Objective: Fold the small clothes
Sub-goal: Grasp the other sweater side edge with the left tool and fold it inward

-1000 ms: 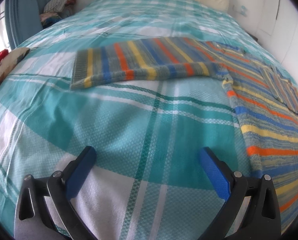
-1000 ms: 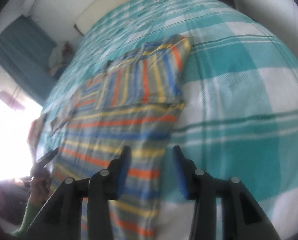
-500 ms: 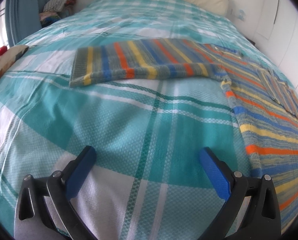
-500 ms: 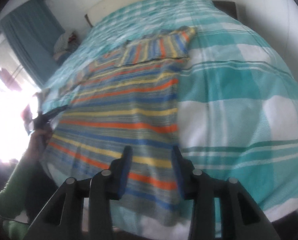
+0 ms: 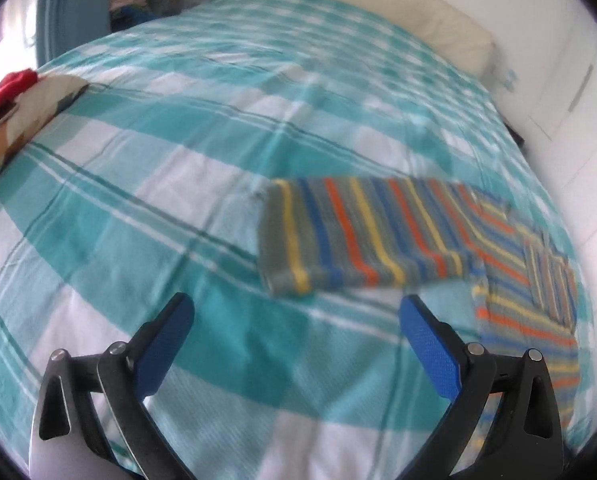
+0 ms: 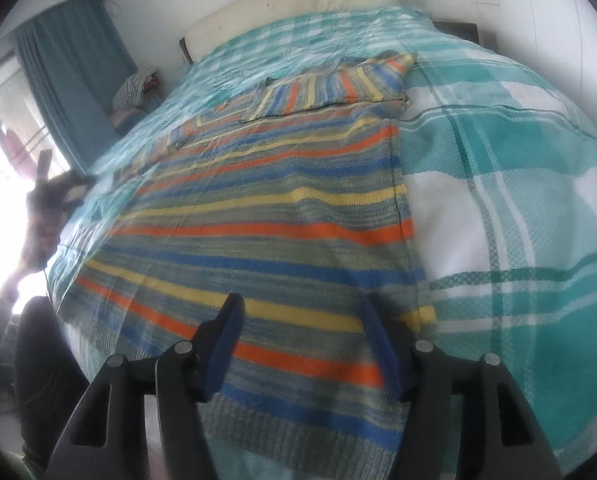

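Note:
A small striped knit sweater [image 6: 266,216] in grey, blue, orange and yellow lies flat on the teal plaid bed cover [image 6: 518,184]. Its right sleeve [image 6: 338,88] is folded across the chest. In the left wrist view its left sleeve [image 5: 354,236] stretches out to the left, with the body [image 5: 526,320] at the right. My left gripper [image 5: 294,312] is open and empty above the cover, just short of that sleeve. My right gripper [image 6: 304,316] is open and empty over the sweater's hem area.
A cream headboard cushion [image 5: 370,12] runs along the far end of the bed. A teal curtain [image 6: 70,68] and a pile of clothes [image 6: 136,84] stand at the far left. A patterned cushion with red cloth [image 5: 14,112] lies at the left edge.
My left gripper has swung left and closer to the outstretched sleeve. My right gripper has pulled back toward the sweater's hem, and its jaws have opened wider.

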A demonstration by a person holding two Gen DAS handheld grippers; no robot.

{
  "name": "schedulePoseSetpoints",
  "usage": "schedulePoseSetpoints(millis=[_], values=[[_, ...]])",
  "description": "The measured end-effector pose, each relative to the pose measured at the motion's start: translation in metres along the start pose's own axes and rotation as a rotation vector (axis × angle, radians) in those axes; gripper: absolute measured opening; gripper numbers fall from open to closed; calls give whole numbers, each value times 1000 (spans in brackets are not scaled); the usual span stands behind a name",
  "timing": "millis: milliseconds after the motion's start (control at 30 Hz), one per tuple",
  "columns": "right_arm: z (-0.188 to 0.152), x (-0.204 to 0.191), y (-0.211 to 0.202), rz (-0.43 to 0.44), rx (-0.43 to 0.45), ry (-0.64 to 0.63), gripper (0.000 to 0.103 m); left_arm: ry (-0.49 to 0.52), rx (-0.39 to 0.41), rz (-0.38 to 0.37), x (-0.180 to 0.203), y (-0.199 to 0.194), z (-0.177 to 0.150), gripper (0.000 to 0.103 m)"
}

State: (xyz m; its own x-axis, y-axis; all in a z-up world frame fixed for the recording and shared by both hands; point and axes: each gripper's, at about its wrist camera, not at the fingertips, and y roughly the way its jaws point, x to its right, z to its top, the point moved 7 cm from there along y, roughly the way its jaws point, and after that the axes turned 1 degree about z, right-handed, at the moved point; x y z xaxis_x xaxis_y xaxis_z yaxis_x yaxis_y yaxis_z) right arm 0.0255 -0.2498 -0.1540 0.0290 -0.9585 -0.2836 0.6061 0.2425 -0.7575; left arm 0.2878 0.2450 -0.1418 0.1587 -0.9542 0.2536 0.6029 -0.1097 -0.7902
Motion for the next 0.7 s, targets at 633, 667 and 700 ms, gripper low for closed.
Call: schedulePoseSetpoints(millis=[633, 667, 700], values=[[-3, -13, 11, -51, 3, -88, 72, 180, 15, -174, 144, 7, 71, 1], [-3, -14, 12, -52, 2, -92, 73, 232, 20, -206, 175, -3, 70, 1], [-3, -15, 12, -55, 1, -96, 74, 271, 21, -237, 201, -9, 69, 1]])
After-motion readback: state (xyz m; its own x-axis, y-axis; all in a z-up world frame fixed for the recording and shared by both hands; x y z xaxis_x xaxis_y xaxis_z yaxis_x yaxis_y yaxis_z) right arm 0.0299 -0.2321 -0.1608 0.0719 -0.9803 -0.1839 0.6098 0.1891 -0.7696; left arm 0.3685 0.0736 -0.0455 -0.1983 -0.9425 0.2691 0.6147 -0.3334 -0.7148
